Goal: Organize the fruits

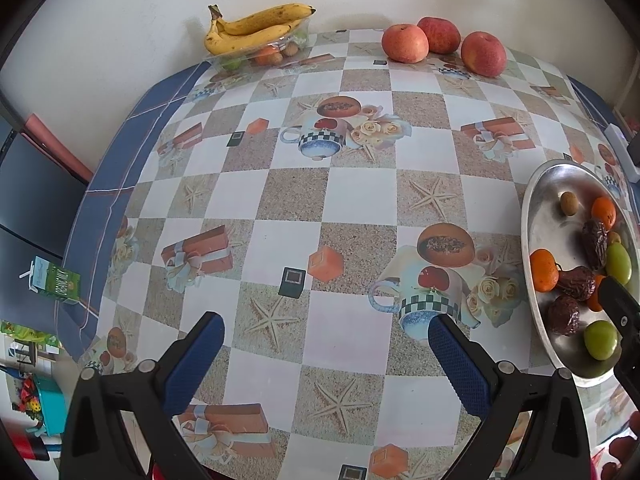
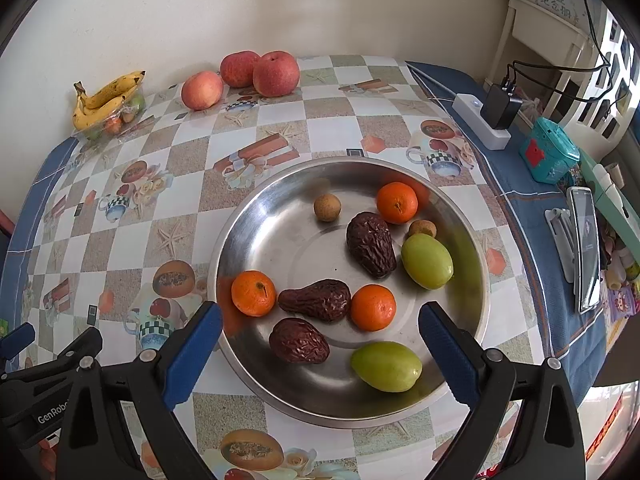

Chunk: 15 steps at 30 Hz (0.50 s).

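A steel plate point(image 2: 280, 240) holds three tangerines point(image 2: 253, 293), three dark wrinkled dates point(image 2: 371, 244), two green fruits point(image 2: 427, 261) and two small brown longans point(image 2: 327, 207). My right gripper point(image 2: 320, 338) is open and empty, low over the plate's near side. The plate also shows in the left wrist view point(image 1: 540, 216) at the right edge. My left gripper point(image 1: 326, 354) is open and empty above bare tablecloth. Three apples point(image 1: 405, 43) lie at the table's back. Bananas point(image 1: 256, 26) rest on a clear tray point(image 1: 224, 62) of small fruits at the back left.
The table has a checkered cloth point(image 1: 320, 200) with a blue border. A power strip with a charger point(image 2: 486, 118), a teal box point(image 2: 550, 156) and a phone on a stand point(image 2: 584, 248) sit along the right side. A green carton point(image 1: 56, 280) stands beyond the left edge.
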{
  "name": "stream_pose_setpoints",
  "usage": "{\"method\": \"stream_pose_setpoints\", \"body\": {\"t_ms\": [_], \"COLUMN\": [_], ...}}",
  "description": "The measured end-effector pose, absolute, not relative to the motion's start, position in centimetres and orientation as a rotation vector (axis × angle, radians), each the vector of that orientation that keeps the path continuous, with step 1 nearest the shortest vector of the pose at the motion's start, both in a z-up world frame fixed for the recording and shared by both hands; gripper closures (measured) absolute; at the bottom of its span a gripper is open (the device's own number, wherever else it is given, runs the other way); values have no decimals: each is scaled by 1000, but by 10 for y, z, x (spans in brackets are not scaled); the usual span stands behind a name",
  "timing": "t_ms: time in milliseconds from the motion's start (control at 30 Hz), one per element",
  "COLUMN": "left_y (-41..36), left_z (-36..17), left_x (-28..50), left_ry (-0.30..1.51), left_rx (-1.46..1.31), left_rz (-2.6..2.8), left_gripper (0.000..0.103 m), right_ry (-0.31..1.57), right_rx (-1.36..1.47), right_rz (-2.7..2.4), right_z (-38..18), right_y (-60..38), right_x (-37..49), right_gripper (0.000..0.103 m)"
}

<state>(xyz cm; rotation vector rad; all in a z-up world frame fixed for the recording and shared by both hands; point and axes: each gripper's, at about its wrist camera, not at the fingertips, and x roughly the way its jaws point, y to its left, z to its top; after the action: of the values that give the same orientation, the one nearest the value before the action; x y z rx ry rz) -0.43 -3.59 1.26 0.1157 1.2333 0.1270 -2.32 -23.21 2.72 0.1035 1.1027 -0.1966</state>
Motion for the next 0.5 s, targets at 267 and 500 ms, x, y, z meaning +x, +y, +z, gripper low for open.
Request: {"method": "stream_pose_setpoints", "body": {"t_ms": [267, 500], "left_y": [-34, -32], "left_z": [14, 17], "left_x": [-4, -6], "left_ry": [1232, 1223], "left_rx": [108, 98], "left_rz": [132, 141], "left_gripper": [0, 0], "right_ry": [1100, 1100], "right_rx": [104, 105], "right_rz": [-198, -198], "right_z": [28, 29], "right_y": [-233, -232], "right_x": [-23, -23], "right_gripper": [5, 5]}}
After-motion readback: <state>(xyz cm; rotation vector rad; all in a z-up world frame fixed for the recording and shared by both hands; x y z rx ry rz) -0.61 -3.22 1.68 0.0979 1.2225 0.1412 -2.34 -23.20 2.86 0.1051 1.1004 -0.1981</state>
